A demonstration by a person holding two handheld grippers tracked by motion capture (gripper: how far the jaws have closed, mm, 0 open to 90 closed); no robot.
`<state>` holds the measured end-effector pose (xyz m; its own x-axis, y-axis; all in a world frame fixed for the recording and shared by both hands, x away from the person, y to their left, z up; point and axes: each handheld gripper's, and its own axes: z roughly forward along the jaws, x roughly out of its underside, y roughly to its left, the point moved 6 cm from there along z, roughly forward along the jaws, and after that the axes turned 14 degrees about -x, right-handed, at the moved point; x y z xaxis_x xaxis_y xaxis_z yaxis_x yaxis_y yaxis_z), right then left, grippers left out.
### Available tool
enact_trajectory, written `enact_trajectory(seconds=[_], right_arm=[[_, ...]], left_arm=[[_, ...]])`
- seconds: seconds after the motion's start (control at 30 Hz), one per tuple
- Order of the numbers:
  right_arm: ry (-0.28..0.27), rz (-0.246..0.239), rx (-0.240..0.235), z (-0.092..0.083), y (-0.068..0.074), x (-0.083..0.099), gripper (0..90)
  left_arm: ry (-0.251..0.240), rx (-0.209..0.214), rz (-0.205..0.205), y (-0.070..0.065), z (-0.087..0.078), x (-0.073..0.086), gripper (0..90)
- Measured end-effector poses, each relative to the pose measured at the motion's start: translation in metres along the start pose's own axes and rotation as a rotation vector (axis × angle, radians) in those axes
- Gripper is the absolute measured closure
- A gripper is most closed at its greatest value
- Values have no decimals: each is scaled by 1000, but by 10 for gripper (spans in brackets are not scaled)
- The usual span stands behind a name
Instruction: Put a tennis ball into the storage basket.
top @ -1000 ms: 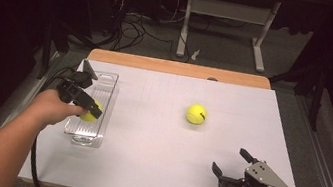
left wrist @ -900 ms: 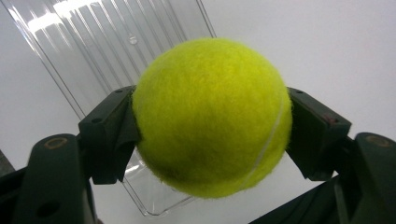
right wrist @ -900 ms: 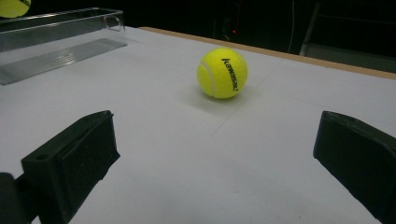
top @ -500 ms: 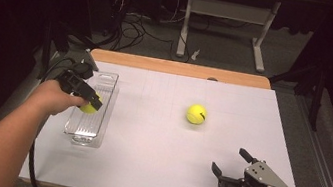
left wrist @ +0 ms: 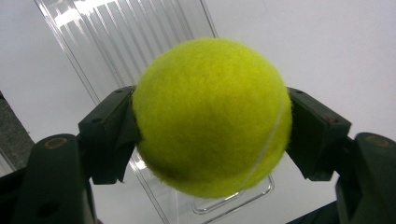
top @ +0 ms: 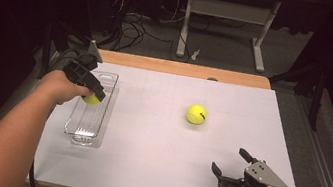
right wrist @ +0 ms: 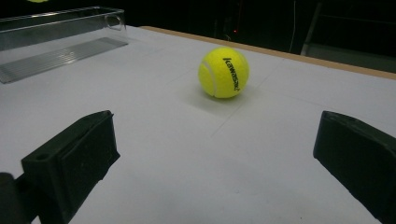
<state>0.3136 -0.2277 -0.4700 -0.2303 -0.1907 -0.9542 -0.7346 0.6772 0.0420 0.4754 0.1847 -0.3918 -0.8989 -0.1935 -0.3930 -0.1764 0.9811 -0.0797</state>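
My left gripper (top: 92,93) is shut on a yellow tennis ball (top: 91,99) and holds it over the clear plastic tray (top: 98,128) at the table's left. In the left gripper view the held tennis ball (left wrist: 212,116) sits squeezed between both black jaws, with the tray (left wrist: 116,42) below it. A second tennis ball (top: 196,113) lies free near the table's middle. My right gripper (top: 230,162) rests open near the front right edge. In the right gripper view that free ball (right wrist: 223,72) lies ahead, well beyond the open gripper (right wrist: 215,158).
The white table top (top: 142,170) ends in a wooden strip (top: 183,69) at the far edge. Beyond it stand cables (top: 135,23) and a desk frame (top: 228,12) on the dark floor. Open table lies between tray and free ball.
My left gripper has carried its ball away from me along the tray, toward the far end, lifting a little. The right gripper and the free ball have stayed put.
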Motion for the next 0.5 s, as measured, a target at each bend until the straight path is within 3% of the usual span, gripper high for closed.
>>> enact_trajectory(seconds=[0.17,0.5], right_arm=[[3,1,0,0,0,1,3],[-1,1,-6,1,1,0,3]], left_arm=[[5,2,-2,-2,7,-3,265],[2,-35,-12,2,19,-7,265]])
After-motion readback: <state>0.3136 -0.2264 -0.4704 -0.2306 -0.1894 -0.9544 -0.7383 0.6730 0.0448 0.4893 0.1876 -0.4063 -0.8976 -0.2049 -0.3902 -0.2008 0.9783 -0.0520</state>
